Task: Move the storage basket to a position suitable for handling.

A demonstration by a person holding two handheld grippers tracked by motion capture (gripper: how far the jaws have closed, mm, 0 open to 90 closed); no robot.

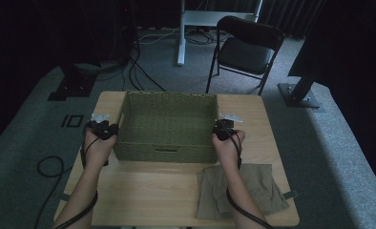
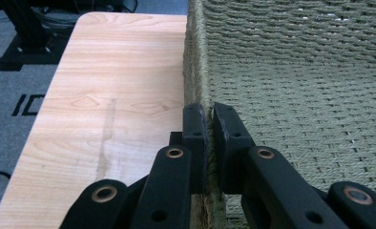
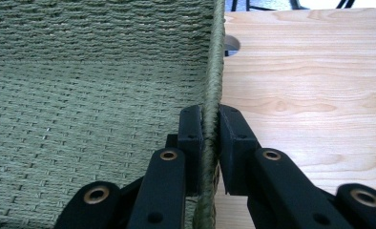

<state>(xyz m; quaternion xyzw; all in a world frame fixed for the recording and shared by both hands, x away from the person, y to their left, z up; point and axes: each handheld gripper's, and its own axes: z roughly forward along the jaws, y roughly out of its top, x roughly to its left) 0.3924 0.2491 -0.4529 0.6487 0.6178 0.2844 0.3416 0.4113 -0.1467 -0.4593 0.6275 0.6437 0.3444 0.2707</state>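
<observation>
Left tongs [image 2: 209, 143] clamped on the left wall of the woven basket [image 1: 166, 125]; right tongs [image 3: 210, 143] clamped on its right wall, 1 jaw inside and 1 outside each rim. Basket sitting mid-way on the pale wooden surface [image 1: 143, 186], toward its far edge. Folded khaki cloth [image 1: 253, 188] near the front right corner. Beyond: grey carpet [image 1: 339, 138], black folding chair [image 1: 245, 47], trailing cables [image 1: 138, 71], dark curtains.

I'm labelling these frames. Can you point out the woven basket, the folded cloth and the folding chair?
woven basket [image 1: 164, 153]: high view, on its near wall.
folded cloth [image 1: 262, 183]: high view, on its right half, beside the forearm.
folding chair [image 1: 245, 55]: high view, on its seat.
</observation>
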